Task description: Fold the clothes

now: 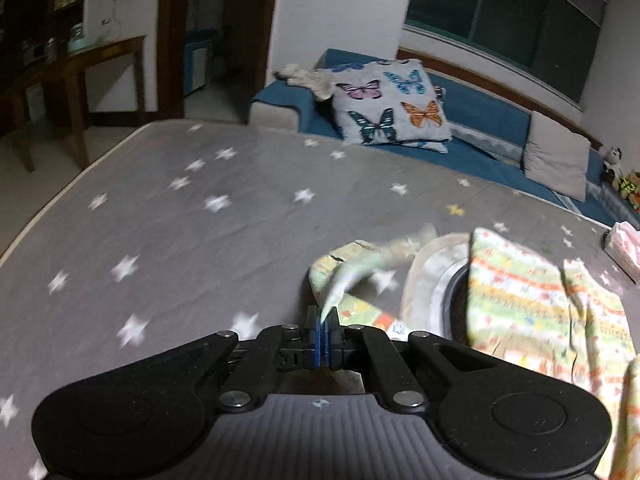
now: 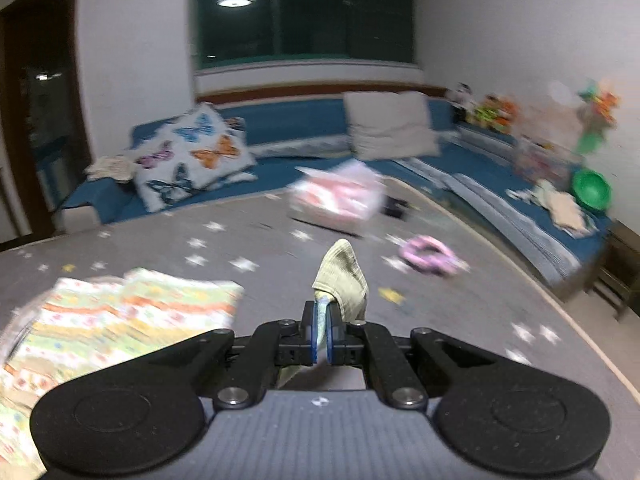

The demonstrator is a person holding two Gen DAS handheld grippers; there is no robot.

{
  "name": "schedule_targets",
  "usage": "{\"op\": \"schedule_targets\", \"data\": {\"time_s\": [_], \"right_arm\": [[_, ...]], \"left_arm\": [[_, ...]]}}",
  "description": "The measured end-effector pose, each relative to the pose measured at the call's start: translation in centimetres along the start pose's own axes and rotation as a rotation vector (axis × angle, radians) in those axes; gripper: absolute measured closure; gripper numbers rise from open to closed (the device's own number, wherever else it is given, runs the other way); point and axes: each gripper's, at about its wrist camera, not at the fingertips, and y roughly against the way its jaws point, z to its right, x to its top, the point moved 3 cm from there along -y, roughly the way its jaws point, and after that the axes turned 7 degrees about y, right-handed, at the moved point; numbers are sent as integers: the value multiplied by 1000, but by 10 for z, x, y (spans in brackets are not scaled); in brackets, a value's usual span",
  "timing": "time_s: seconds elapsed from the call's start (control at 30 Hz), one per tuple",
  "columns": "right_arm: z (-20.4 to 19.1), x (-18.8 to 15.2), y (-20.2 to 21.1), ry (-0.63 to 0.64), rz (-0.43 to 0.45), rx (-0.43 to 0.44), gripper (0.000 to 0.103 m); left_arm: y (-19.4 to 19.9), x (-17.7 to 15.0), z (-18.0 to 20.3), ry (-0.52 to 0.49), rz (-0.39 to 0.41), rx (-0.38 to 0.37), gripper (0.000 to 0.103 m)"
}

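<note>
The left hand-held gripper (image 1: 326,330) has its blue pads pressed together on a thin edge of the garment (image 1: 516,304), a pale yellow-green piece with orange and green stripes. From the pinch, the cloth stretches forward and to the right as a narrow strip, then widens into the bunched body lying on the grey star-printed mat (image 1: 180,220). A ribbed opening, collar or waistband, gapes in the middle of the heap.

The right hand-held gripper (image 2: 322,332) is also clamped on cloth: a small olive-green ribbed cuff (image 2: 342,280) stands up in a point just past its pads. In this view the striped garment (image 2: 120,312) spreads to the left on the mat (image 2: 460,320), motion-blurred.

Farther out on the mat lie a pink ring toy (image 2: 428,258) and a pink and white pack (image 2: 340,196), both blurred. A blue sofa (image 2: 280,120) runs along the far edge under a dark window (image 2: 304,16); on it rest a butterfly cushion (image 2: 192,156), a plain grey cushion (image 2: 390,126) and, at the right end, a green bowl (image 2: 592,190). In the left view a wooden surface (image 1: 104,50) stands by the doorway.
</note>
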Motion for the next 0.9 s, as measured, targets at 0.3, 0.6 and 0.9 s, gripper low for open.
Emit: {"op": "schedule_targets", "data": {"time_s": [0.3,0.6,0.9], "right_arm": [[59,-65,23,-93,-111,-113,99],[66,-79,25,-102,-186,-112,93],[63,-57,36,-44,-153,-124,76]], "left_arm": [[27,-32,-39,39,-44,29,102],[34,-42,-38,-56,-65,60,72],[37,-45,-24,-171,-14,69,36]]}}
